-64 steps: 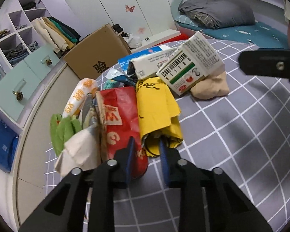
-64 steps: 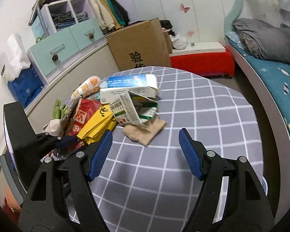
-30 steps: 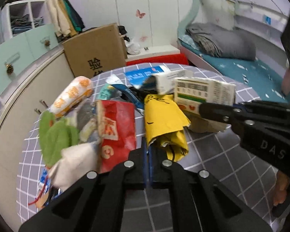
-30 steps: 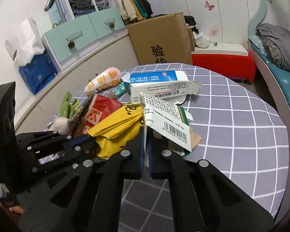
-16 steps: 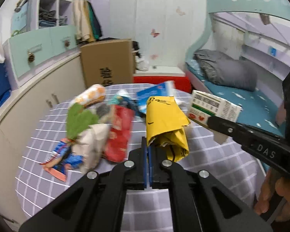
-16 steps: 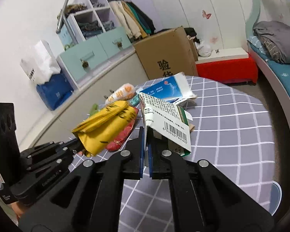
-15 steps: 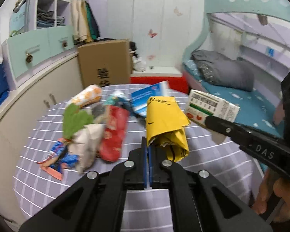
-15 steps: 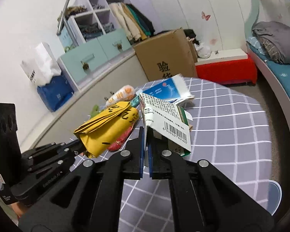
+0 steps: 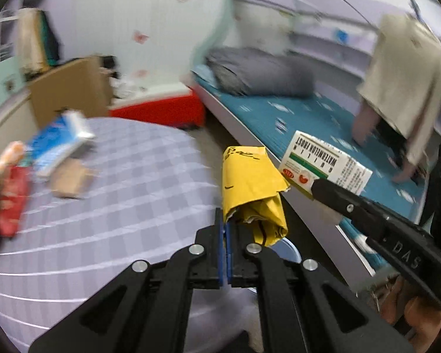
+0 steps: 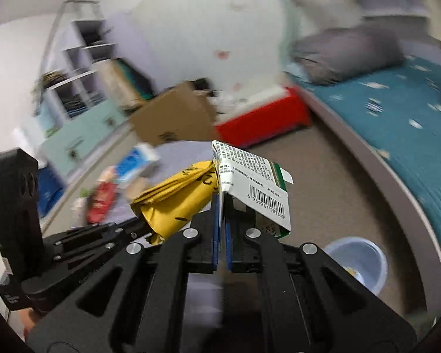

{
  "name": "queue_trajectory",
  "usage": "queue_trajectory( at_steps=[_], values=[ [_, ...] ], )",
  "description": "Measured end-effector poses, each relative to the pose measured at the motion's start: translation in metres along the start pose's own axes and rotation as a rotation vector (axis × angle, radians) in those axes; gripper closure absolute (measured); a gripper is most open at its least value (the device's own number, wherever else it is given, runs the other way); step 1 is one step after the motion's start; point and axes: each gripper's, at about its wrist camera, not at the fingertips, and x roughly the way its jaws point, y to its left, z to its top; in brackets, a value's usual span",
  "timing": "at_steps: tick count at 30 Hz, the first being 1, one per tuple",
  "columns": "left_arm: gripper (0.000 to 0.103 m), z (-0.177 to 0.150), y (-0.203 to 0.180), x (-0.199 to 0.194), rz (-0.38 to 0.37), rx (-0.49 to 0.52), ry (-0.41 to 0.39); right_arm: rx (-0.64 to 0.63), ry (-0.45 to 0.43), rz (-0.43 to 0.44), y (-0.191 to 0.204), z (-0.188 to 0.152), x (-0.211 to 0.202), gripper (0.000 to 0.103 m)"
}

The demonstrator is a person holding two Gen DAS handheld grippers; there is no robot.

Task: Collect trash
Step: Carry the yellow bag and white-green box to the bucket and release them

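The yellow wrapper (image 9: pixel 251 189) is a crumpled, folded sheet of yellow packaging with black marks printed on it, its lower edge curled and torn. The left gripper (image 9: pixel 224 235) has its blue pads pressed together on the wrapper's lower left corner, so the wrapper stands up from the fingertips in the air, past the edge of the checked table (image 9: pixel 108 206). In the right wrist view the same wrapper (image 10: pixel 176 203) hangs just left of the carton.

The carton (image 10: pixel 251 185) is a small white medicine box with a green band, fine print and a barcode on one face; the left wrist view shows its other face (image 9: pixel 326 164), lettered WATERMELON FROST beside a red mark. The right gripper (image 10: pixel 220 220) is clamped on one thin flap of it, fingers drawn almost fully together, holding the box tilted above the brown floor. Carton and wrapper sit side by side, close to touching; contact cannot be judged.

A pale blue bin (image 10: pixel 357 261) stands on the floor below and to the right of the carton, with something small and yellow inside. Its rim (image 9: pixel 285 248) peeks out under the wrapper in the left view.

Back on the table, blurred, lie a blue-and-white box (image 9: pixel 58 144), a red packet (image 9: pixel 10 203) and a brown scrap (image 9: pixel 70 181).
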Motion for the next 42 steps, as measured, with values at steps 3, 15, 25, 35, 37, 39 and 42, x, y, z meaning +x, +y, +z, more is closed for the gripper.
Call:
queue_trajectory(
  at_steps=[3,15,25,35,37,39,42],
  values=[
    [0.102,-0.013,-0.04,0.041,-0.053,0.052,0.082,0.082,0.028,-0.099,-0.054,-0.025,-0.005,0.099],
    [0.101,-0.056,-0.119,0.202,-0.131,0.174,0.394,0.341,0.138,-0.313,-0.193,-0.099,0.024,0.099],
    [0.032,-0.057,-0.123,0.248,-0.129,0.184,0.432,0.415,0.173,-0.352,-0.226,-0.121,0.039,0.099],
    [0.031,-0.072,-0.104,0.263,-0.033,0.149,0.495,0.427,0.238,-0.324,-0.221,-0.133,0.061,0.099],
    [0.031,-0.071,-0.101,0.264,-0.01,0.154,0.494,0.427,0.244,-0.321,-0.219,-0.132,0.066,0.099],
    [0.03,-0.07,-0.098,0.264,0.017,0.16,0.485,0.43,0.247,-0.316,-0.218,-0.13,0.072,0.099],
    [0.028,-0.067,-0.09,0.261,0.065,0.159,0.47,0.437,0.244,-0.311,-0.218,-0.126,0.081,0.098]
  ],
)
